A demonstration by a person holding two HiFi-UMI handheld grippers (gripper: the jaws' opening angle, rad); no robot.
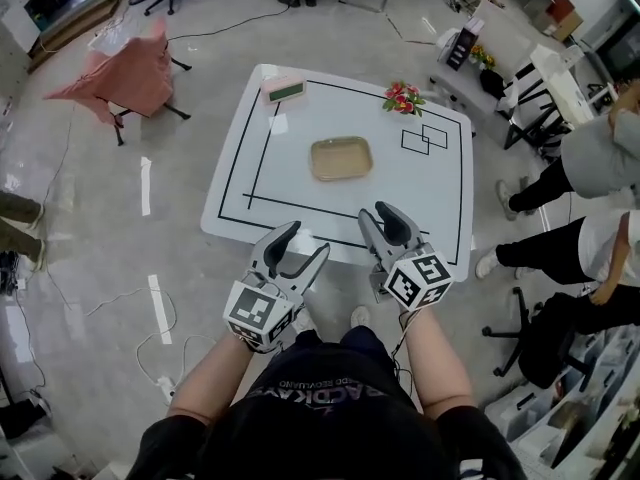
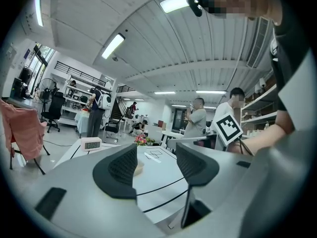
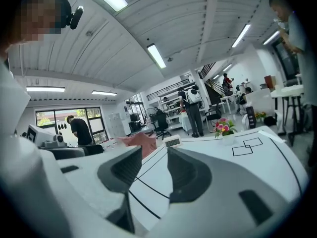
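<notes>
Tan shallow rectangular tray sits empty and untouched near the middle of the white counter, lying flat, long axis running left to right. Nothing's grabbed yet: left gripper and right gripper hover over the near edge, jaws apart, nothing between them.

Table was white w/ black lines; tray tan; clock pink; flowers pink/red; grippers' marker cubes b&w.
</notes>
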